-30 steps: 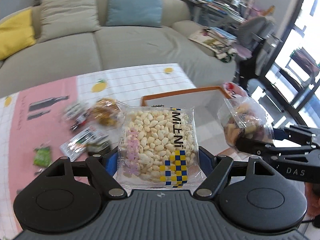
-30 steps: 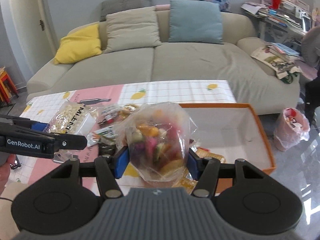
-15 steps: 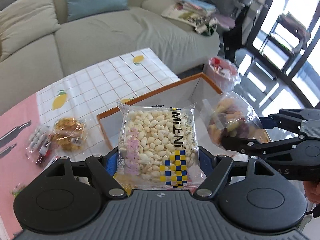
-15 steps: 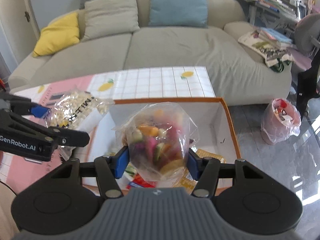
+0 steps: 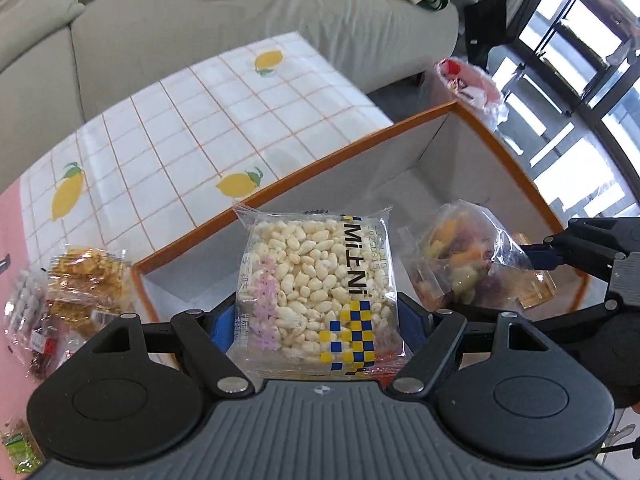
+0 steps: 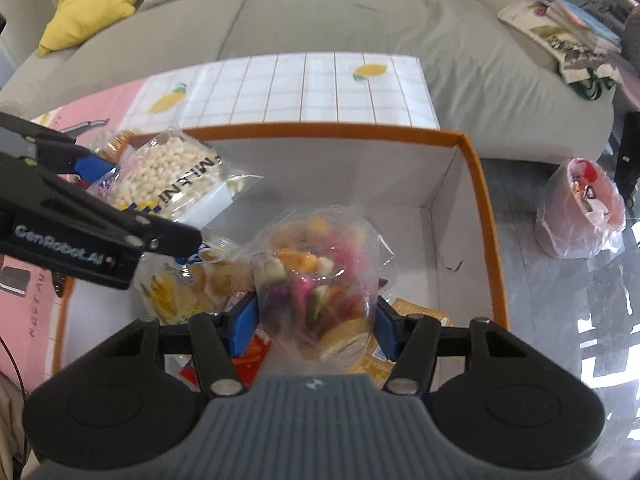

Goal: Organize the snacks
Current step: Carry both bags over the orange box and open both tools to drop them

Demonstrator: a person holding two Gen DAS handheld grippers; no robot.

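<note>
While both grippers hang over the orange-rimmed cardboard box, each carries one item.

Left gripper: blue pads pressed against both side edges of a clear puffed-rice snack pack printed with a yellow-and-blue checker patch; pack held flat-on above the box's near-left corner.

Right gripper: fingers clamped on a clear bag of mixed coloured candies, orange, pink, green and purple pieces inside; bag held upright above the box's middle.

Box contents, lying on the white floor: a yellow-printed packet at the left, a red wrapper under the right gripper, a flat yellow packet at the right.

Outside the box, on the lemon-print tablecloth: a golden crispy-snack bag touching the box's left wall, further small wrapped packets beside it, a green packet nearer the camera.

Surroundings: beige sofa, yellow cushion, pink-lined waste bin on the floor right of the box.
</note>
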